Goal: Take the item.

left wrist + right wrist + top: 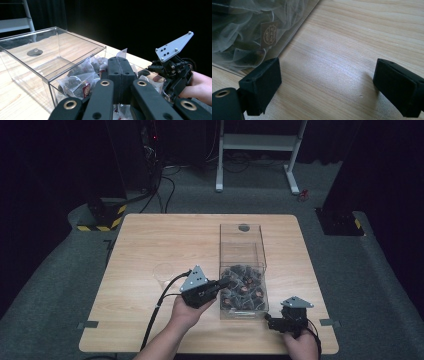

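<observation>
My left gripper [121,75], jaws pressed together with nothing between them, hangs over the sachets [242,287] heaped in the near end of the clear box [243,247], whose long axis runs away from me. My right gripper [327,85] rests wide apart on the table [352,37] beside the box's near corner; a clear cup [163,272] stands left.

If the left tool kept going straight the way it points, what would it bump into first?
Most likely the tea bags heaped in the clear box. The shut left tool already points over its open end, though depth is hard to judge.
</observation>
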### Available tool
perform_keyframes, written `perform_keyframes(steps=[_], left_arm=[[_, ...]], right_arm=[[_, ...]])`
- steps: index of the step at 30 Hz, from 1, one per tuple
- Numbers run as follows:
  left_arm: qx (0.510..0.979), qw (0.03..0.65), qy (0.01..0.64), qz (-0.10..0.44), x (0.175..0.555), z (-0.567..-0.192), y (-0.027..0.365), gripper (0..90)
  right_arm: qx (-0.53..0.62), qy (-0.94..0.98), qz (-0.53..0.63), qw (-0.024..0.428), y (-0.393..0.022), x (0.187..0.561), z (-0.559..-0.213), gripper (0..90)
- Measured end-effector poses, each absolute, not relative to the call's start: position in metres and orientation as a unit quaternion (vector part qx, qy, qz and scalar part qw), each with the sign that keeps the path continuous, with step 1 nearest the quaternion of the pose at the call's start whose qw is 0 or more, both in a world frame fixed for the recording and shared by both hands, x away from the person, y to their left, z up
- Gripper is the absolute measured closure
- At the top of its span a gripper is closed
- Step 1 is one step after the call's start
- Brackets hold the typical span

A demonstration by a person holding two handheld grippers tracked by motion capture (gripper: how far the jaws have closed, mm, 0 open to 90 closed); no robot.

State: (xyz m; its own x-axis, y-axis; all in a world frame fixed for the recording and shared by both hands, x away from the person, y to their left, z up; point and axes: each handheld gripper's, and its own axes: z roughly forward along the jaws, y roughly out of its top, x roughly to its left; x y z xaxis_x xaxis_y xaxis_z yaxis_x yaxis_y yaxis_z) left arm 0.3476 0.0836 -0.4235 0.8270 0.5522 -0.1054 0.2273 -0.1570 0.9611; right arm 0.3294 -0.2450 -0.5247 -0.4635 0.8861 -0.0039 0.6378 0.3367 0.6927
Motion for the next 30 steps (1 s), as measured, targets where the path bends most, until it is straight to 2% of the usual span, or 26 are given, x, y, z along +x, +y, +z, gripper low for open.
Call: perform_keyframes(steps=[30], left_arm=[[0.733, 0.591, 0.298, 0.157, 0.352, -0.427, 0.126, 90.0]], right_arm=[[0.481, 0.794, 0.318, 0.194, -0.245, 0.329, -0.525, 7.8]])
